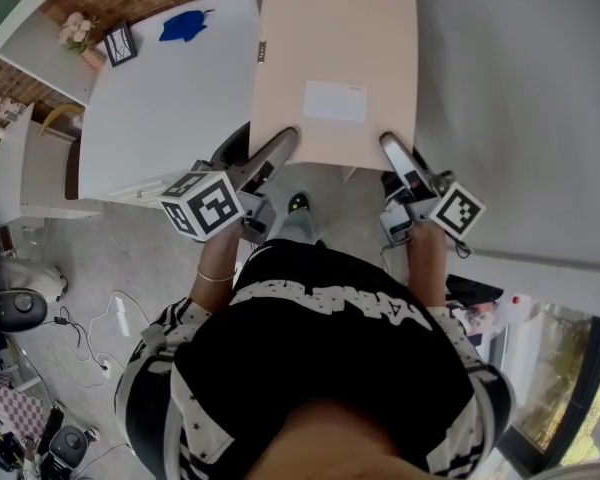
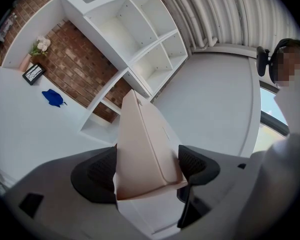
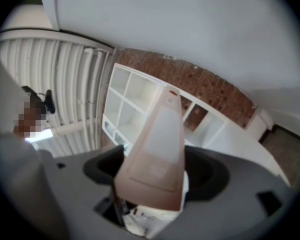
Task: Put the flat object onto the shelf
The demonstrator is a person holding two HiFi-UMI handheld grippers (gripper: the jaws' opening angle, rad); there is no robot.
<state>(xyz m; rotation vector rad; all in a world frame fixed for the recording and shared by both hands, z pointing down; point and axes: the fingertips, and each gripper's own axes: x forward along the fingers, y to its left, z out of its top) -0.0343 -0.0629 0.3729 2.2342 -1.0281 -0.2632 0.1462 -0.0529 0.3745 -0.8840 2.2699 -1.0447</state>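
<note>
A flat pale-pink box [image 1: 335,68] with a white label is held level in front of me, out over the white table. My left gripper [image 1: 280,148] is shut on its near left edge and my right gripper [image 1: 392,150] is shut on its near right edge. In the left gripper view the flat box [image 2: 142,144] runs edge-on away between the black pads [image 2: 97,171]. The right gripper view shows the flat box [image 3: 160,149] pointing at the white cube shelf [image 3: 135,104] against the brick wall. The shelf [image 2: 140,39] also stands ahead in the left gripper view.
A white table [image 1: 170,98] lies to the left, bearing a blue object [image 1: 185,25], a small black frame [image 1: 120,43] and a pink flower pot [image 1: 80,33]. A large white surface [image 1: 520,98] fills the right. Cables and gear lie on the floor [image 1: 100,328].
</note>
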